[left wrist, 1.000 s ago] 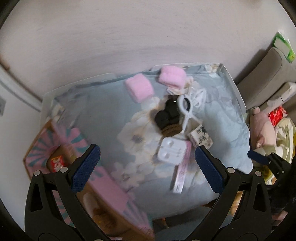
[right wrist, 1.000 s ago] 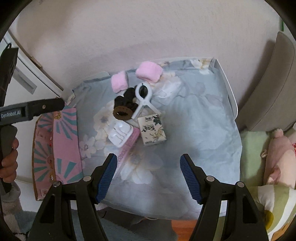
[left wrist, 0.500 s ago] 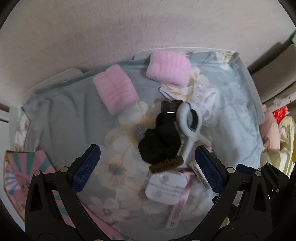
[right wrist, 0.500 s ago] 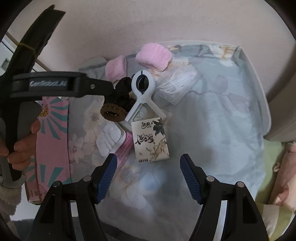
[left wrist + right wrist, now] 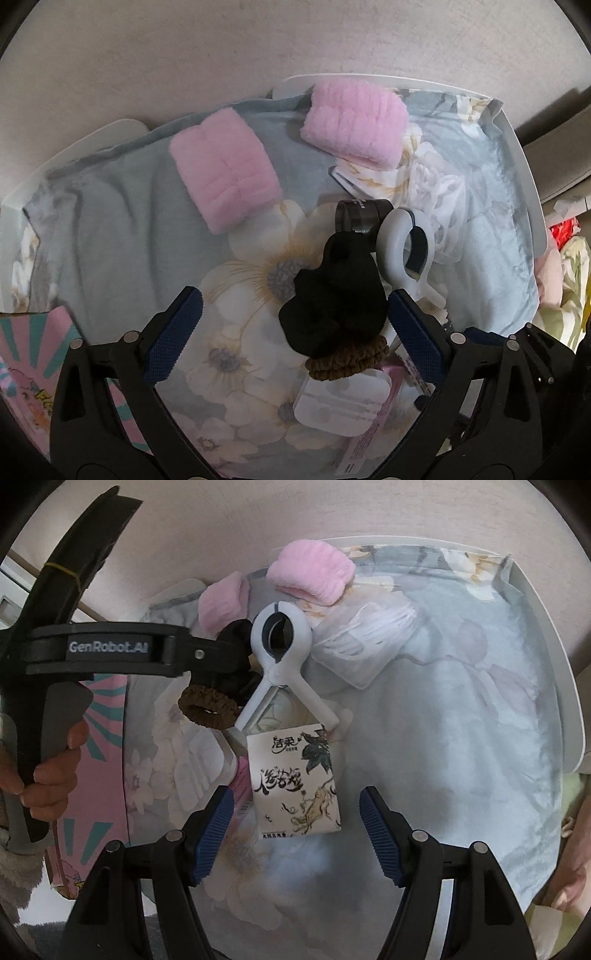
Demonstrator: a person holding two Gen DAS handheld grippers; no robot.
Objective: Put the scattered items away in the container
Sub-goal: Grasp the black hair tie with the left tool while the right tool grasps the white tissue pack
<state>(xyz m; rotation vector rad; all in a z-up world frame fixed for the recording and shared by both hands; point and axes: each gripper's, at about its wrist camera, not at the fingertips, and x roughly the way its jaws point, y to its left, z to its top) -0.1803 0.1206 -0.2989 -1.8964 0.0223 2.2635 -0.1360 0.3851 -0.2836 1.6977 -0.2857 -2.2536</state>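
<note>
1. Zero items show inside a container. No container can be identified with certainty in either view. A pink patterned box (image 5: 107, 775) lies at the left edge of the table (image 5: 554, 672) and may be the container; this is a judgement only.
2. All visible items lie loose on the floral cloth (image 5: 461, 738) that covers the table. The task appears to be at its start, with every item left to move.
3. Item layout, centre cluster:
   - A black scrunchie (image 5: 332, 295) lies on the cloth, with a brown scrunchie (image 5: 347, 360) touching its near edge.
   - A white clip (image 5: 284, 664) lies beside the scrunchies, its legs pointing to a printed tissue pack (image 5: 295, 782).
   - A white case (image 5: 341, 402) sits just beside the brown scrunchie, over a pink strip (image 5: 373, 428).
   - A small dark jar (image 5: 362, 216) lies beside the ring of the clip.
4. Item layout, far edge: two pink wristbands (image 5: 225, 177) (image 5: 354, 118) lie apart, soft and ribbed. A clear packet (image 5: 365, 646) lies beside the right one.
5. Left hand-held gripper (image 5: 295, 332): jaws wide, nothing held. The black scrunchie lies between the pads, nearer the right pad; contact cannot be confirmed.
6. Right hand-held gripper (image 5: 295, 827): jaws moderately wide, nothing held. The tissue pack lies between the pads without visible contact.
7. Judged next step: each hand-held gripper closes on the item beneath it.
</note>
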